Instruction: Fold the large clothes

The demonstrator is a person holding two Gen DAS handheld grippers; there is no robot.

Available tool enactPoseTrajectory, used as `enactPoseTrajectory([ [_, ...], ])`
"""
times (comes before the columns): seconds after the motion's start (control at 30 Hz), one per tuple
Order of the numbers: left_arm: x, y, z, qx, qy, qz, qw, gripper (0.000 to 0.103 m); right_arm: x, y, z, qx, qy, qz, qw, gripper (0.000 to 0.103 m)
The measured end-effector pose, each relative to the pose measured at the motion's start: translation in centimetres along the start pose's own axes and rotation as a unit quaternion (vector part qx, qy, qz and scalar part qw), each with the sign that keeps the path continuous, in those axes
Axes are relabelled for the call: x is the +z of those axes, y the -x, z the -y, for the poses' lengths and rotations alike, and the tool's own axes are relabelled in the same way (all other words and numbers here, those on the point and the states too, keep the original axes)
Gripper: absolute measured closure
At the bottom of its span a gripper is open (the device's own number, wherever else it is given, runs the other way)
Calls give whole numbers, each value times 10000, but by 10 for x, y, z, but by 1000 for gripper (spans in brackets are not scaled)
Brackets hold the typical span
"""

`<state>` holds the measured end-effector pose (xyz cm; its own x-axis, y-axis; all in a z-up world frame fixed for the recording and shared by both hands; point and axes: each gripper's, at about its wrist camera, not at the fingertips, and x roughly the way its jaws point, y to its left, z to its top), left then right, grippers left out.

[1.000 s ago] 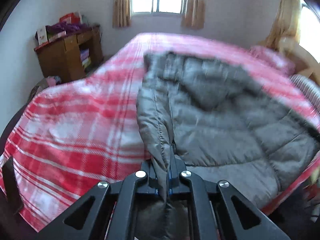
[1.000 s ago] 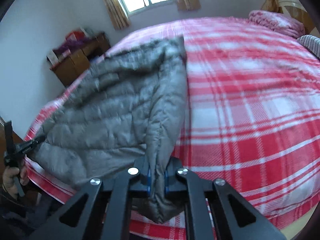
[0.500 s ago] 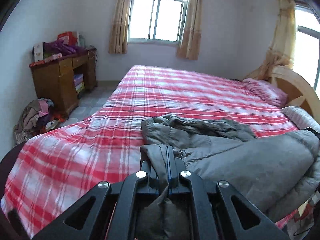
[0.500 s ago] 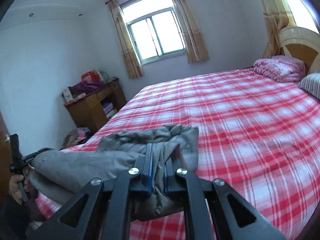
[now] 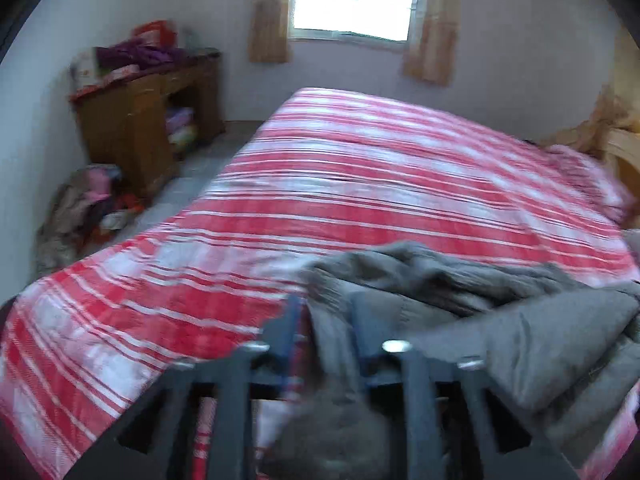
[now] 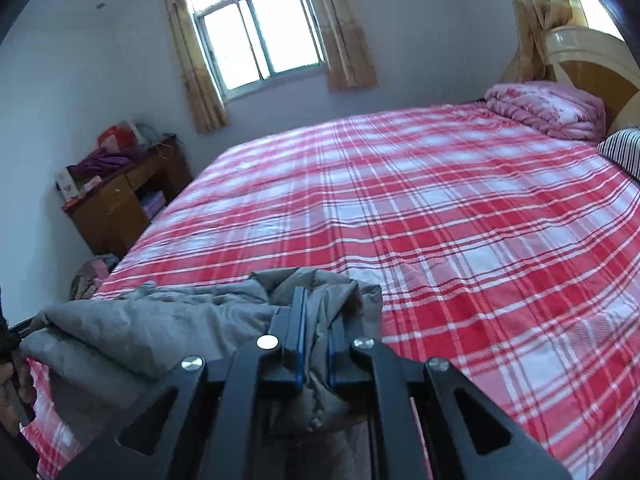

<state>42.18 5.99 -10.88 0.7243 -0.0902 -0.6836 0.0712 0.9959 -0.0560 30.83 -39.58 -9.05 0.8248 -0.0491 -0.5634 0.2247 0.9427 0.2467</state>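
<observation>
Right wrist view: your right gripper (image 6: pixel 316 344) pinches the grey jacket (image 6: pixel 160 328), keeping its fold on the bed (image 6: pixel 460 220)
Left gripper (image 5: pixel 324 340): jaws opening; jacket edge between them, releasing it at the bed's near edge

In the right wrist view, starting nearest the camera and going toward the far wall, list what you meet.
right gripper clamped on grey jacket → red plaid bedspread → window

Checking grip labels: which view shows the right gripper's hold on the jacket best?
Right wrist view: sharp, the right gripper is shut on a fold of the jacket. The left wrist view is blurred and shows only the jacket between the left gripper's opening jaws.
</observation>
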Motion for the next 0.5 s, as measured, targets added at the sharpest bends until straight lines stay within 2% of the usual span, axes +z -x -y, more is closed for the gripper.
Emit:
enactPoseTrajectory([
  [0.03, 3, -2, -4, 243, 82, 83, 9996, 26, 2, -9, 1, -43, -6, -33, 10000, 93],
  [0.07, 5, -1, -10, 407, 205, 217, 9987, 21, 3, -18, 2, -87, -2, -60, 9999, 93],
  [0.13, 9, 1, -18, 556, 410, 371, 9969, 19, 6, -36, 4, -189, 35, -142, 9997, 93],
  [0.2, 12, 6, -19, 912, 483, 470, 9935, 19, 8, -49, 3, -307, 9, -168, 9994, 87],
  [0.23, 12, 11, -19, 1090, 537, 560, 9910, 19, 10, -55, 3, -426, 2, -194, 9989, 71],
  [0.27, 13, 19, -17, 1265, 565, 691, 9879, 19, 12, -59, 2, -485, 26, -202, 9986, 44],
  [0.33, 13, 35, -9, 1741, 558, 894, 9791, 19, 16, -60, -2, -656, 58, -42, 9978, 12],
  [0.4, 12, 56, 2, 2172, 499, 1195, 9675, 19, 21, -51, -7, -805, 56, 151, 9966, 12],
  [0.43, 10, 64, 9, 2184, 446, 1350, 9655, 16, 24, -44, -12, -878, 104, 199, 9959, 12],
  [0.5, 2, 76, 31, 1995, 253, 1554, 9672, 9, 24, -26, -28, -914, 188, 367, 9950, 12],
])
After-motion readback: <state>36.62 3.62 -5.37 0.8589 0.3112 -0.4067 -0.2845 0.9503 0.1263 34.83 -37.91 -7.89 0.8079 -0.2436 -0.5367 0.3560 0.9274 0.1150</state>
